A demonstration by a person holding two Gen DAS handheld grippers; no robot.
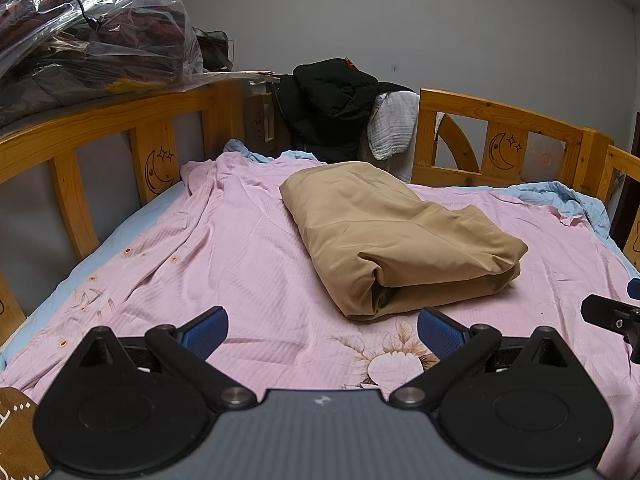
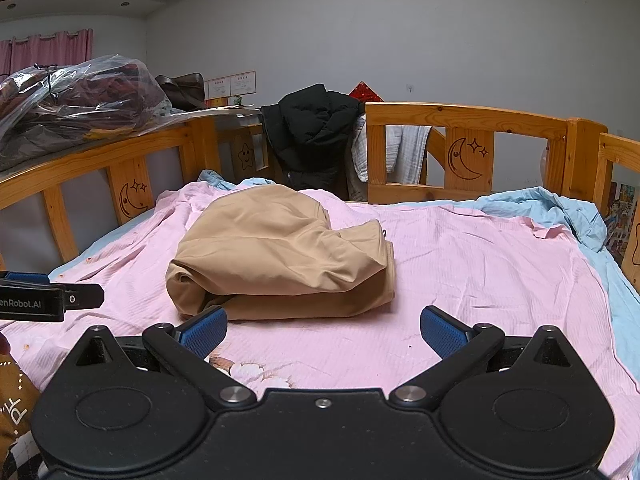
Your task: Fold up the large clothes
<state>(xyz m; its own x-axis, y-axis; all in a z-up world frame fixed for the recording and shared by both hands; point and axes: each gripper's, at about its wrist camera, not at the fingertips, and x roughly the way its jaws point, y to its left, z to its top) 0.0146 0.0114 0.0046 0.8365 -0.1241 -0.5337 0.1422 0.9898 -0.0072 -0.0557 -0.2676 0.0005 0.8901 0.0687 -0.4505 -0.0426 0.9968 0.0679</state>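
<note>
A tan garment point(image 1: 396, 236) lies folded into a thick bundle in the middle of the bed's pink sheet point(image 1: 224, 248). It also shows in the right wrist view point(image 2: 280, 256). My left gripper point(image 1: 322, 334) is open and empty, held just short of the bundle's near edge. My right gripper point(image 2: 323, 332) is open and empty, also just short of the bundle, with its left finger point(image 2: 202, 332) close to the near left corner. The left gripper's side shows at the left edge of the right wrist view point(image 2: 48, 298), and part of the right gripper shows at the right edge of the left wrist view point(image 1: 616, 316).
Wooden bed rails point(image 1: 500, 136) with moon carvings ring the bed. A black jacket point(image 1: 332, 108) and a white cloth point(image 1: 392, 128) hang over the far rail. A plastic bag of clothes point(image 1: 88, 48) sits on a shelf at the left. A blue sheet point(image 2: 560, 212) is bunched at the right.
</note>
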